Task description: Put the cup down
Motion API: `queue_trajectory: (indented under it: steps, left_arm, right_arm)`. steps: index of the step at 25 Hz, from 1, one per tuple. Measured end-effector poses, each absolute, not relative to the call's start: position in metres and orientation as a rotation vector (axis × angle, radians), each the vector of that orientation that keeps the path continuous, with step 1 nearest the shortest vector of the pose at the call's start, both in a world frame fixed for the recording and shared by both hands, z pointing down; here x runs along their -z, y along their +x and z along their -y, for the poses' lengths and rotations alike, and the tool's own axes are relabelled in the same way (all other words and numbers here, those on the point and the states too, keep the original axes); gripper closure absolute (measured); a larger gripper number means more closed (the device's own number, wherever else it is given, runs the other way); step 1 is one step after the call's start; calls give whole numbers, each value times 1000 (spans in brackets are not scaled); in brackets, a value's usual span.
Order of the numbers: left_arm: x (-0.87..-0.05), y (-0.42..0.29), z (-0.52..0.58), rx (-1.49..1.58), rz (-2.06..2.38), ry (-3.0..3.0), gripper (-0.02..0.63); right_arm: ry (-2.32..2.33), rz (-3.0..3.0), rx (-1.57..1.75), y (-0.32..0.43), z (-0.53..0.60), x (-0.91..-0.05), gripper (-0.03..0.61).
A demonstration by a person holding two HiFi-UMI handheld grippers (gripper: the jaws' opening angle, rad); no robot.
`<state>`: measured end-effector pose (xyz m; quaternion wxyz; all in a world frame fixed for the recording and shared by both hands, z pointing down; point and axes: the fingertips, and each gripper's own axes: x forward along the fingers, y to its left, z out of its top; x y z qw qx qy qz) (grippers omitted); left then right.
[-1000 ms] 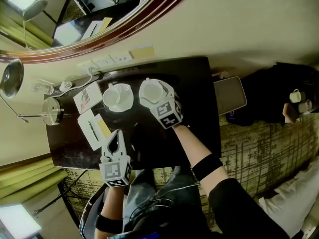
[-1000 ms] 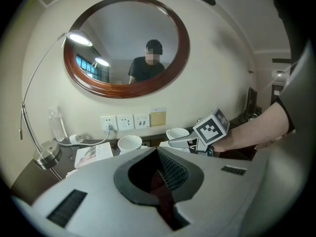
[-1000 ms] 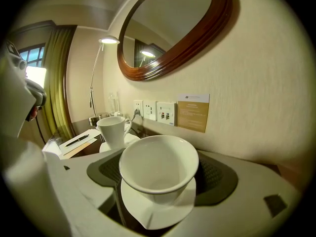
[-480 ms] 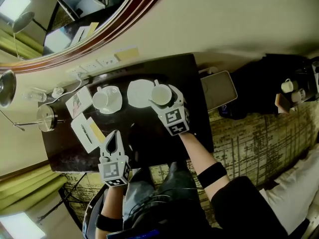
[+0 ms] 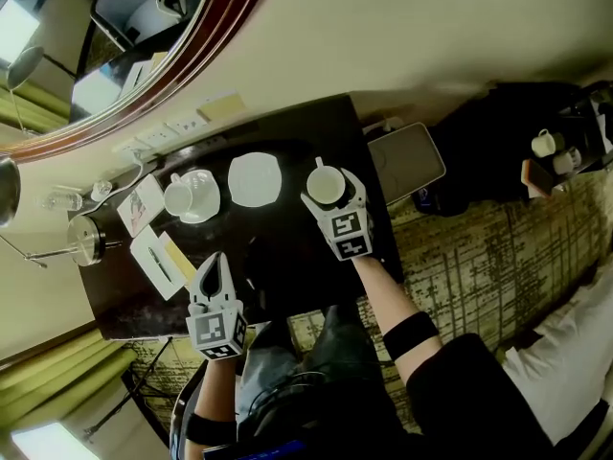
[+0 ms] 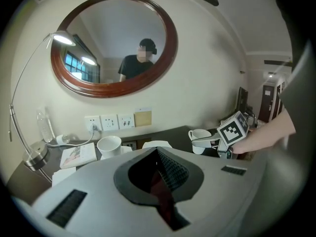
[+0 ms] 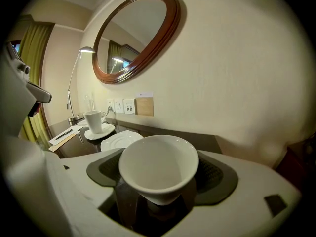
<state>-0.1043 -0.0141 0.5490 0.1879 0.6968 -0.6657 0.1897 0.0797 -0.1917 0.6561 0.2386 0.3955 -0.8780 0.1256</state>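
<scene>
While the left gripper [image 5: 213, 278] hangs over the near edge of the dark bench [image 5: 287, 257], its fingers are pressed tight together with nothing between them. Further along, by the wall, a second cup [image 5: 182, 194] stands on its own saucer. Next to that lies an empty saucer [image 5: 255, 178], white and bare. To the right of it is the cup [image 5: 325, 184] that the task is about. The right gripper [image 5: 332, 201] has it, with one finger on each side, squeezing it low down. The cup is upright, with its mouth facing up. It is over the right part of the bench, close beside the empty saucer but not over it. So the cup needs to go down, and the right hand is the one to do it. Whether its bottom touches the bench cannot be told.
</scene>
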Motion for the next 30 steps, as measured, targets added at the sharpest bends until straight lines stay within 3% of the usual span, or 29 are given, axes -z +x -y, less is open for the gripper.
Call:
queue_trajectory:
  steps: [15, 23, 30]
  left_arm:
    - [-541, -103, 14, -540, 1878, 1978, 612]
    - [-524, -102, 10, -521, 1851, 2026, 612]
    - [-503, -106, 0, -504, 1789, 2102, 612]
  right_arm:
    - [1108, 2385, -391, 93, 183, -663, 94]
    - [1152, 2361, -359, 104, 167, -619, 95]
    - [1083, 2426, -354, 89, 122, -558, 210]
